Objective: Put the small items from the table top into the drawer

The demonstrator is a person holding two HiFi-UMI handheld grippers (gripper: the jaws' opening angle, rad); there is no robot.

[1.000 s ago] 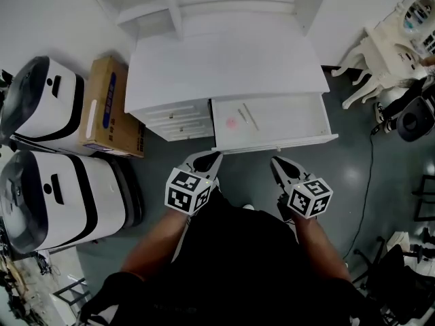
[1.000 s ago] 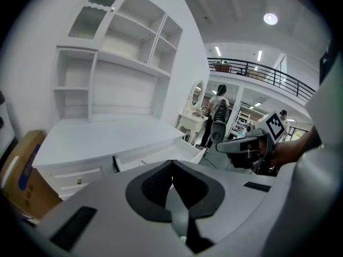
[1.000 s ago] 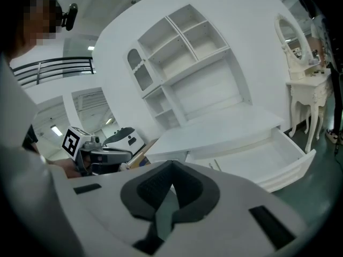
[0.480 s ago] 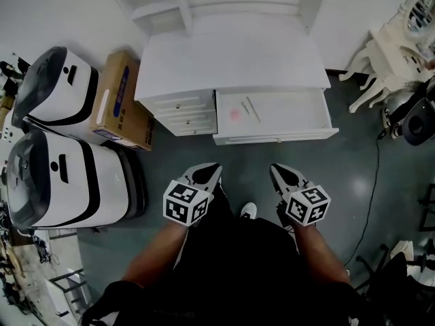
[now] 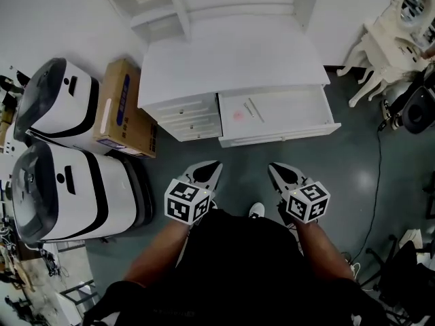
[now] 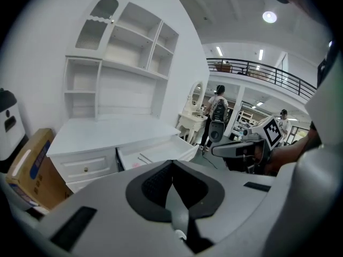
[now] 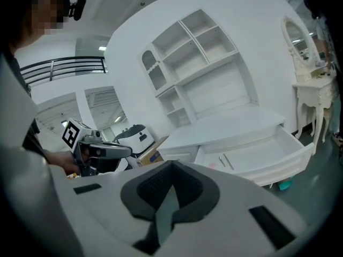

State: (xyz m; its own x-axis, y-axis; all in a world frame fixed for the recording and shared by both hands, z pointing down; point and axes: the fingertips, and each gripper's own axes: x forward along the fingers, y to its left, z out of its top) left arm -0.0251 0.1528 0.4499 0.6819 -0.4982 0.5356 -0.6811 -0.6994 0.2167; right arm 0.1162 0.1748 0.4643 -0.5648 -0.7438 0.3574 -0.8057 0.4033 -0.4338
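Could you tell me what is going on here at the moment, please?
A person stands apart from the white desk, holding the left gripper and the right gripper low in front of the body, both shut and empty. The drawer is open and holds a small pink item and two thin sticks. No small item shows on the desk top.

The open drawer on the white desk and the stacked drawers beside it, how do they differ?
The open drawer is pulled out; the stacked drawers are shut. The open drawer is wide; the stacked drawers are narrower. The open drawer shows a pink item and thin sticks; the stacked drawers hide any contents. Both are white, on one desk.
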